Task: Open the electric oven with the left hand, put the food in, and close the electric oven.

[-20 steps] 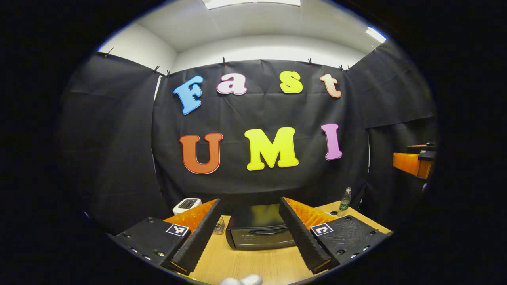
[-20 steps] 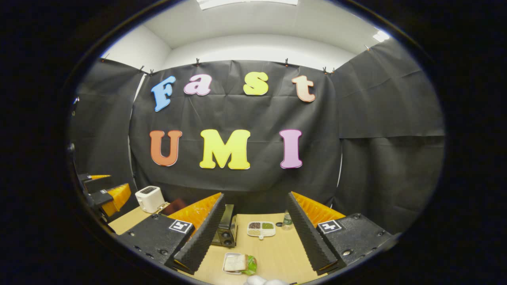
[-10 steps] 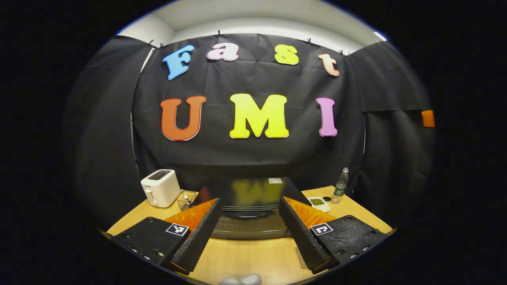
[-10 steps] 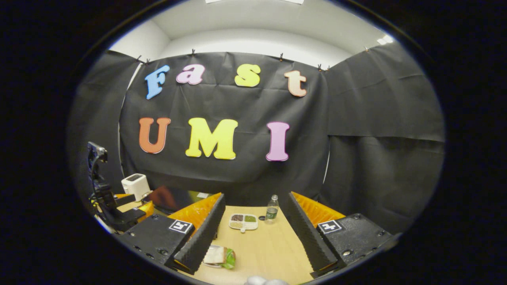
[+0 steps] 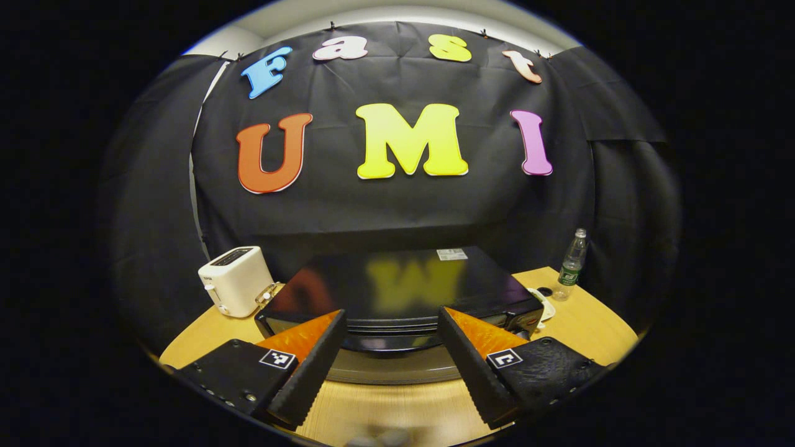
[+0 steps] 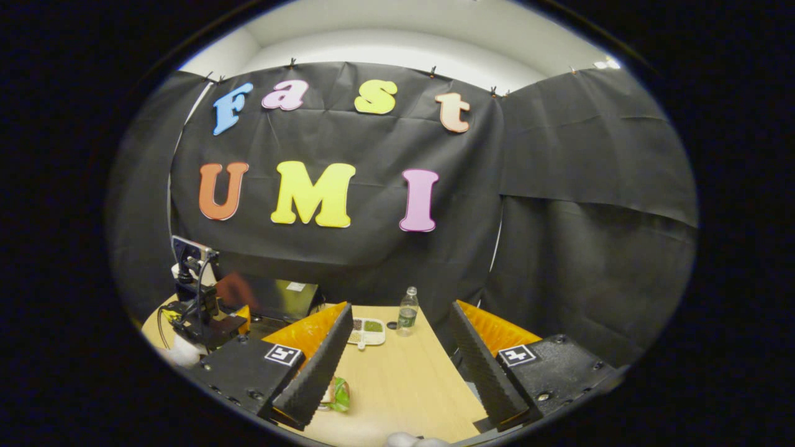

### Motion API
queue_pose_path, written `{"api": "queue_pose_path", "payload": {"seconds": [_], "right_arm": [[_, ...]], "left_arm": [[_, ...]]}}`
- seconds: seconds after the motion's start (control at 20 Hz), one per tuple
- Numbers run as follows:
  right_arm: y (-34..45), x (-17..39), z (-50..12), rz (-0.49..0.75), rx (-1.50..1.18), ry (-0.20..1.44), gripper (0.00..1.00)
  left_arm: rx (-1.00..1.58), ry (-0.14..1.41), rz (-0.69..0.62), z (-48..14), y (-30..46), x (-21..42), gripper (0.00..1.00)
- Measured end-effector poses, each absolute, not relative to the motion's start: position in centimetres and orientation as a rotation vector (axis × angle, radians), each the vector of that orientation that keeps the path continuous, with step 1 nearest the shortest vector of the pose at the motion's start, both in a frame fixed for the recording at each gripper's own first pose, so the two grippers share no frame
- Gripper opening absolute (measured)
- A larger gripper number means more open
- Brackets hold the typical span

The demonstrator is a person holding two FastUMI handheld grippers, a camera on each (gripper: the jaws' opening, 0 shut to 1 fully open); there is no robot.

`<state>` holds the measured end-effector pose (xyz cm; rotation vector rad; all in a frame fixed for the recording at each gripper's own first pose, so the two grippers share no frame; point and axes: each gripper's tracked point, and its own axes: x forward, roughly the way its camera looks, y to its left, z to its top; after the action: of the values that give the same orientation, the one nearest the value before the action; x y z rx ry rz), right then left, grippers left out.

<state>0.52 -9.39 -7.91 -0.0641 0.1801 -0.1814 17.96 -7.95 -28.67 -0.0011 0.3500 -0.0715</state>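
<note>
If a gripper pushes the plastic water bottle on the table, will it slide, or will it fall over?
The water bottle stands upright, tall and narrow on a small base, so a push near its cap would probably tip it. It looks like thin clear plastic and may be light, so even a low push could topple rather than slide it. Once down, its round body would likely roll on the table.

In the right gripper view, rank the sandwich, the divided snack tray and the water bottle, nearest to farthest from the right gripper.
1. Sandwich: on the table by the gripper's left finger, partly hidden behind it.
2. Divided snack tray: farther up the table, left of centre.
3. Water bottle: just right of the tray and slightly beyond it, near the cloth wall; a close call with the tray.
</note>
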Motion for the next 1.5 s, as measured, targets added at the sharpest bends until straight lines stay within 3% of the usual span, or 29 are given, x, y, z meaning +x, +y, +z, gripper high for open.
{"api": "queue_pose_path", "payload": {"seconds": [0.65, 1.5], "right_arm": [[-8.7, 2.1, -9.1, -0.157, -0.057, 0.215, 1.00], [-6.8, 0.6, -12.0, -0.053, -0.052, 0.269, 1.00]], "left_arm": [[0.004, 0.375, -0.079, -29.8, -7.7, 17.8, 0.98], [-0.003, 0.479, -0.079, -34.1, -7.3, 7.4, 0.99]]}}
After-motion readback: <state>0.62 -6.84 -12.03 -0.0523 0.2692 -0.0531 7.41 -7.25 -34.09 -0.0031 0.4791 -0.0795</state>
